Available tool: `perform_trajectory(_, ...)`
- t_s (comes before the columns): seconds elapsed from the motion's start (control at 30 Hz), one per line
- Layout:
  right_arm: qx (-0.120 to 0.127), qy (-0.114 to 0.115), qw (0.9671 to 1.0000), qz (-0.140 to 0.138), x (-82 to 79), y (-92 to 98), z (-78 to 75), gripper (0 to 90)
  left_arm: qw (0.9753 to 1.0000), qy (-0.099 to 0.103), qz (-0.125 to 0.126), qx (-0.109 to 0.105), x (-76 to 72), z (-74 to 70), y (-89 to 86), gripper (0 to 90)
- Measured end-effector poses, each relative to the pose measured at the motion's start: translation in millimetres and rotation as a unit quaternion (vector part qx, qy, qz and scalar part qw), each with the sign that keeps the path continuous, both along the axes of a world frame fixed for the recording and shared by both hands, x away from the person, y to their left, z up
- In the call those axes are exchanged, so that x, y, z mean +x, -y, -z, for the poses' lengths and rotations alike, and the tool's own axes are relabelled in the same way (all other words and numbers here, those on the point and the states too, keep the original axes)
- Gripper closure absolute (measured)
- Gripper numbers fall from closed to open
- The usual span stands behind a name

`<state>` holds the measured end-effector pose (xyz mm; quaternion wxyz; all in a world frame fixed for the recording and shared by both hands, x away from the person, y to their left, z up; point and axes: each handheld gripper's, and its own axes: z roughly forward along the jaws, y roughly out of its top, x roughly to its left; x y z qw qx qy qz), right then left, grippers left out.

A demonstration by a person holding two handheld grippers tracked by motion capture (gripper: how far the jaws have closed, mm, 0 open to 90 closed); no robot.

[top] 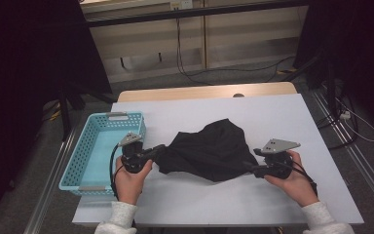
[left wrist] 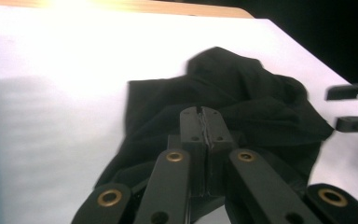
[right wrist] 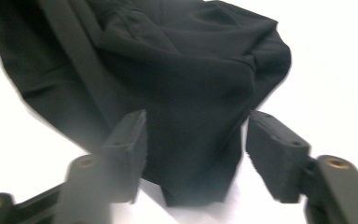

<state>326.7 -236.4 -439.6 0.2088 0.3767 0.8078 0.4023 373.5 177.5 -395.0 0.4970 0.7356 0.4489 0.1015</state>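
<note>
a black cloth (top: pixel 209 148) lies crumpled in the middle of the white surface (top: pixel 282 117), between the two hands. the left tool (top: pixel 158 148) reaches into the cloth's left edge; in the left gripper view its jaws are pressed together over the cloth (left wrist: pixel 242 93), but whether any fabric is caught in the thin seam between them is hard to make out, since black meets black there. the right tool (top: pixel 250 166) sits at the cloth's near right corner, and in the high view its tips melt into the dark fabric. the right gripper view is blurred, yet it shows the jaws spread wide with a corner of the cloth (right wrist: pixel 186 84) lying between them, neither jaw clearly touching it. a strap or folded band runs across the cloth in that view, its ends cut off by the frame. the cloth's folds hide its real shape, so what kind of garment it is cannot be told. a teal basket (top: pixel 85 151) stands at the left edge of the surface, just beside the left hand (top: pixel 129 180); its near right corner is covered by that hand. the right hand (top: pixel 294 183) rests on the surface near the right side.
</note>
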Motion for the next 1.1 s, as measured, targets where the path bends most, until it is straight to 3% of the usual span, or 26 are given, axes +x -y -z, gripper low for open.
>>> perform_trajectory(0.17,0.007,-0.011,0.9999,-0.008,-1.4,0.0,1.4,45.3,0.9998,0.01,-0.015,-0.004,-0.5,-3.2,-7.2,89.1)
perform_trajectory(0.27,0.02,-0.018,0.9991,-0.032,-2.5,-2.8,3.1,46.4,0.9996,0.014,-0.024,-0.003,-1.2,-4.8,-10.3,89.1)
perform_trajectory(0.33,0.015,-0.021,0.9987,-0.043,-3.4,-6.7,5.6,45.7,0.9996,0.013,-0.026,-0.003,-1.5,-5.1,-11.2,89.1)
perform_trajectory(0.43,-0.009,-0.029,0.9977,-0.06,-4.5,-17.8,13.6,45.5,0.9995,0.015,-0.027,0.002,-1.8,-4.8,-10.2,89.1)
perform_trajectory(0.53,-0.052,-0.035,0.9954,-0.072,-5.1,-31.0,22.4,46.2,0.9994,0.016,-0.028,0.005,-1.9,-4.3,-10.1,89.1)
perform_trajectory(0.6,-0.054,-0.033,0.9953,-0.073,-4.7,-34.1,23.6,48.4,0.9994,0.018,-0.03,0.007,-2.2,-4.4,-11.0,89.0)
perform_trajectory(0.7,-0.044,-0.036,0.9955,-0.075,-3.0,-31.8,25.3,55.3,0.9993,0.019,-0.031,0.011,-2.6,-3.8,-11.1,89.1)
perform_trajectory(0.83,-0.057,-0.015,0.9952,-0.078,-1.5,-29.1,25.4,81.3,0.9993,0.02,-0.028,0.013,-3.0,-3.1,-9.1,89.1)
perform_trajectory(0.97,-0.048,0.0,0.9966,-0.066,-0.7,-20.3,16.4,84.8,0.9994,0.018,-0.026,0.011,-3.2,-4.7,-9.2,89.2)
perform_trajectory(1.1,-0.007,0.017,0.9989,-0.044,-2.5,8.1,-10.8,85.0,0.9995,0.023,-0.019,0.005,-3.6,-8.4,-7.6,89.4)
